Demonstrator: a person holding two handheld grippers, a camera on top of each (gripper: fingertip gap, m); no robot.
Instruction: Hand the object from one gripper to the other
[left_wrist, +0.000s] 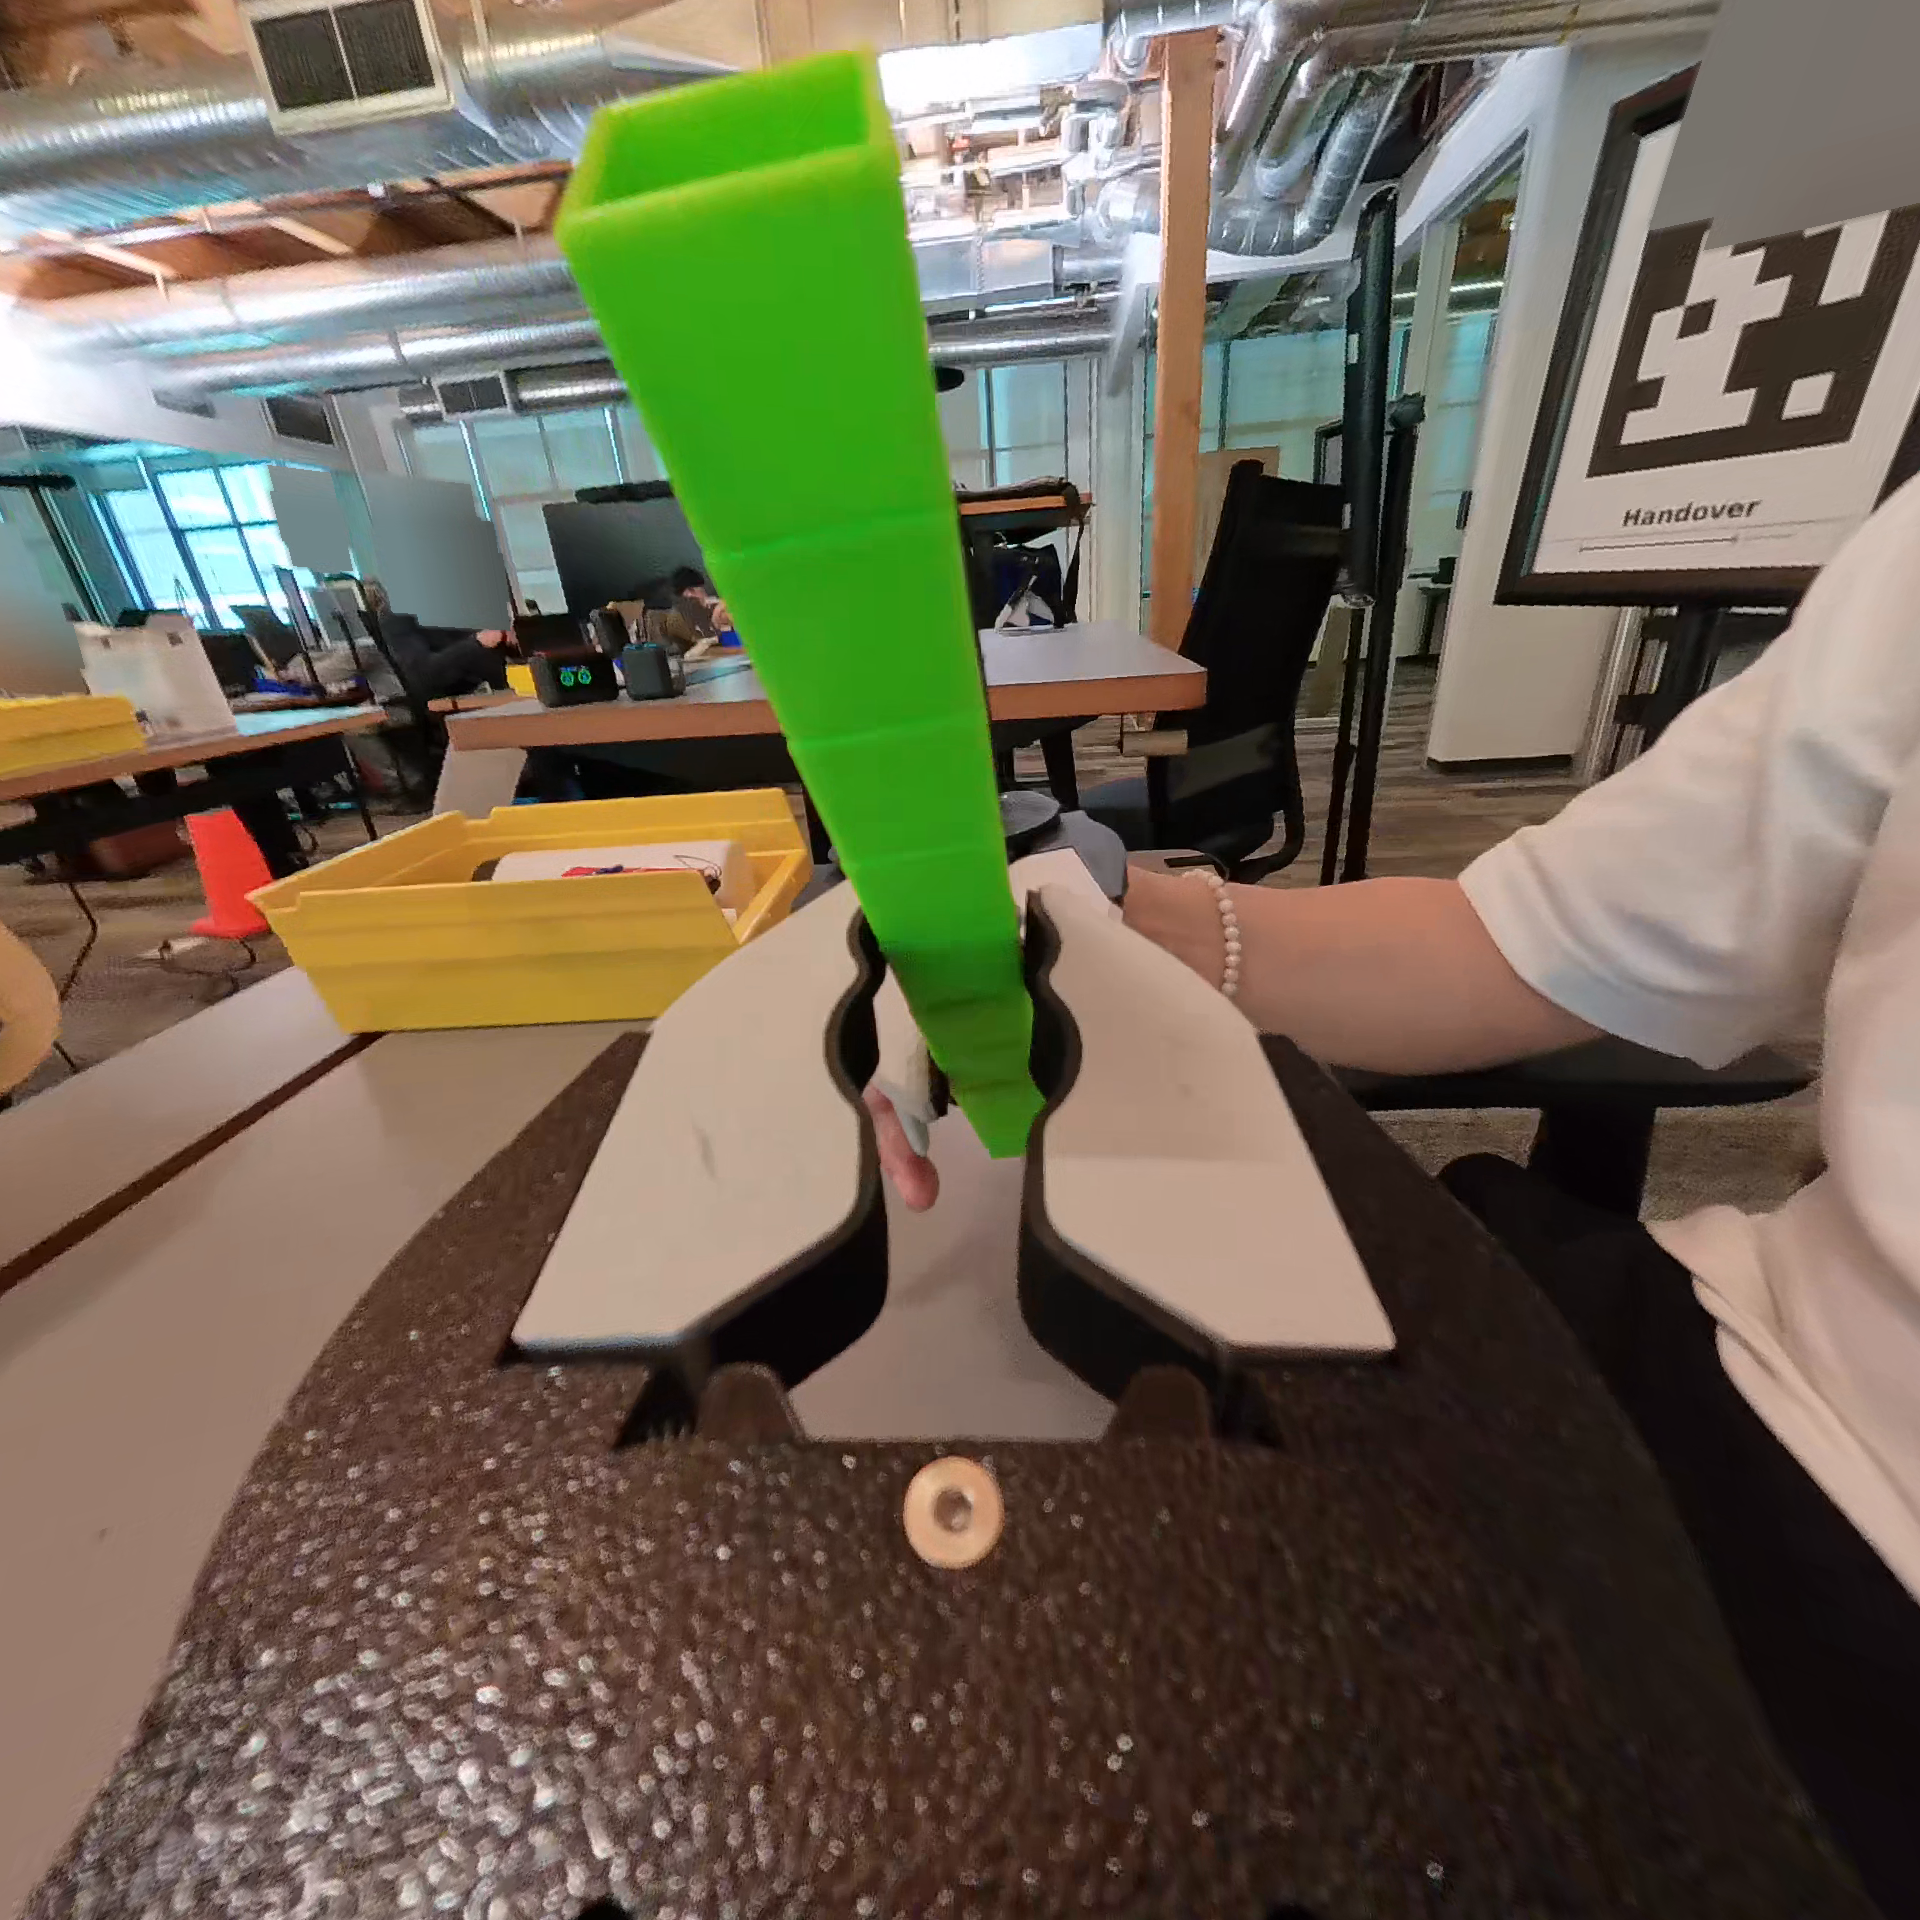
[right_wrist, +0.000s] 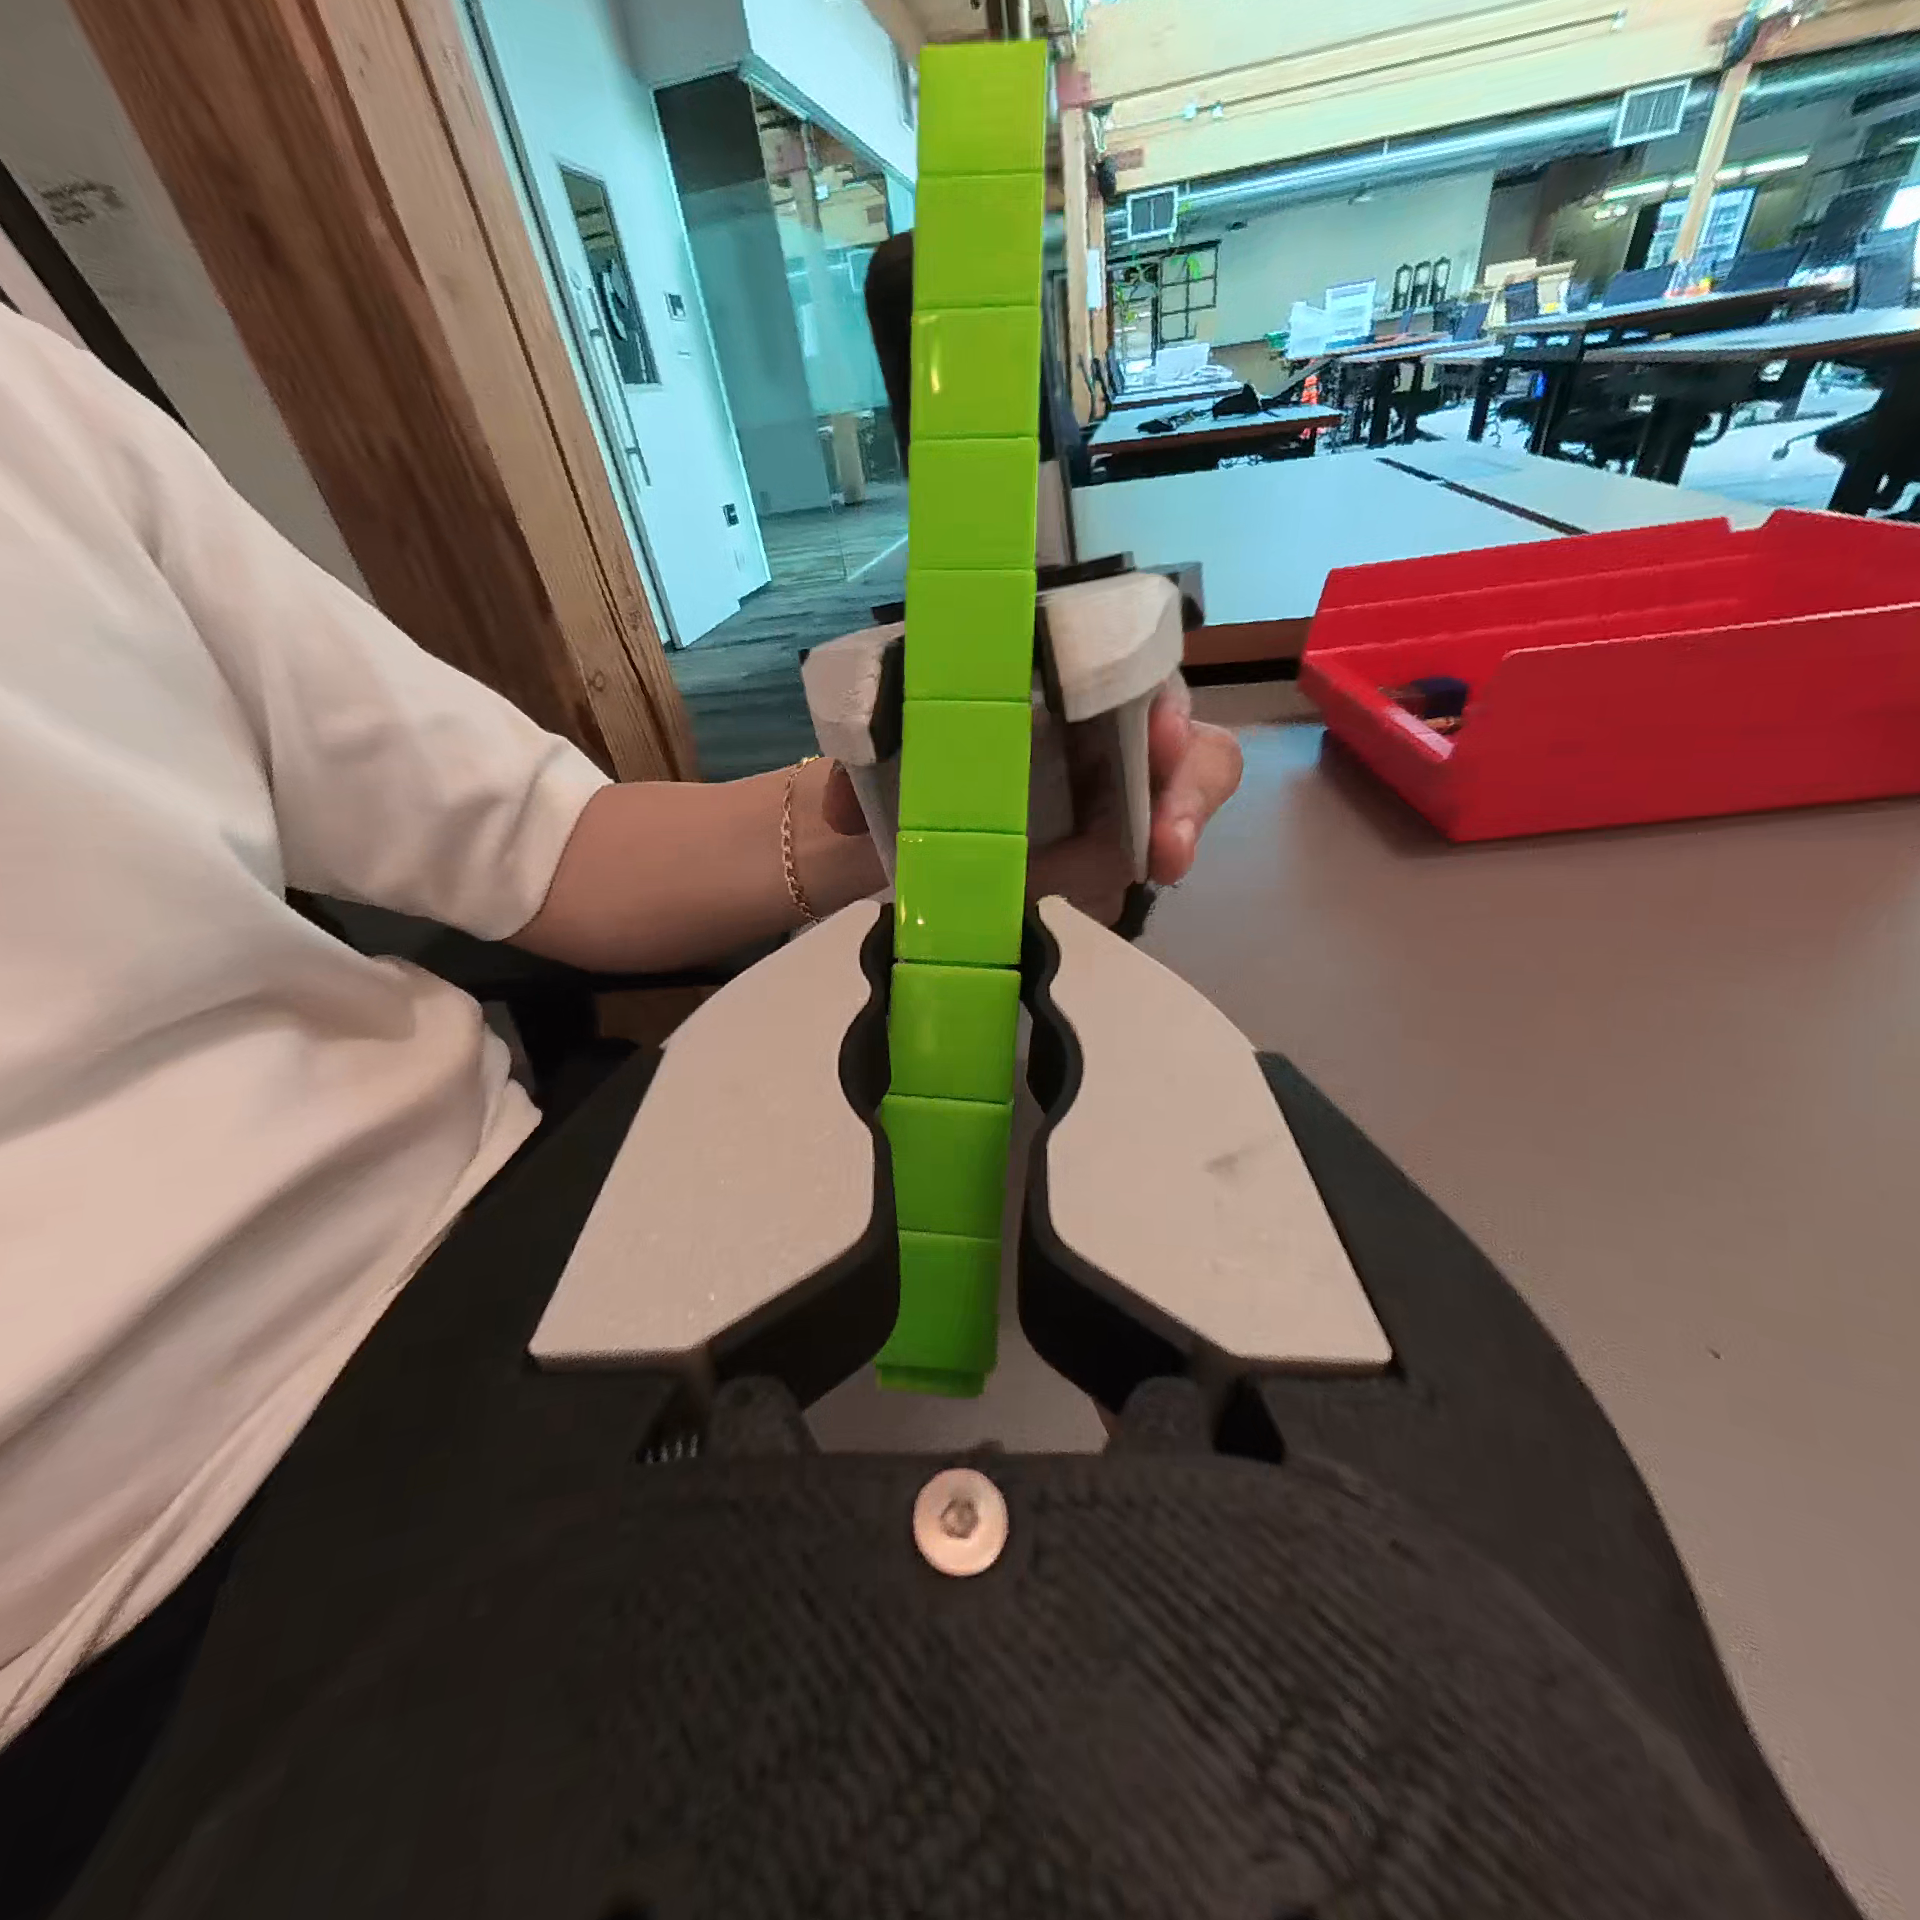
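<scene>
A long bright green stack of nested square segments (left_wrist: 790, 416) stands nearly upright, wide open end at the top. My left gripper (left_wrist: 951, 930) is shut on its narrow lower part. In the right wrist view the green stack (right_wrist: 971, 499) runs up between the fingers of my right gripper (right_wrist: 961, 930), which close on its sides. The left gripper (right_wrist: 971, 665) shows behind it, clamped on the stack a little higher up. One grey finger of the right gripper (left_wrist: 1081, 914) shows behind the stack in the left wrist view. A hand holds each gripper.
A yellow bin (left_wrist: 499, 956) stands on the grey table (left_wrist: 156, 1195) ahead on the left. A red bin (right_wrist: 1621, 727) stands on the table (right_wrist: 1558, 1039) to the right. The person's arm (left_wrist: 1403, 966) and white sleeve are close by. A framed marker board (left_wrist: 1745, 364) stands behind.
</scene>
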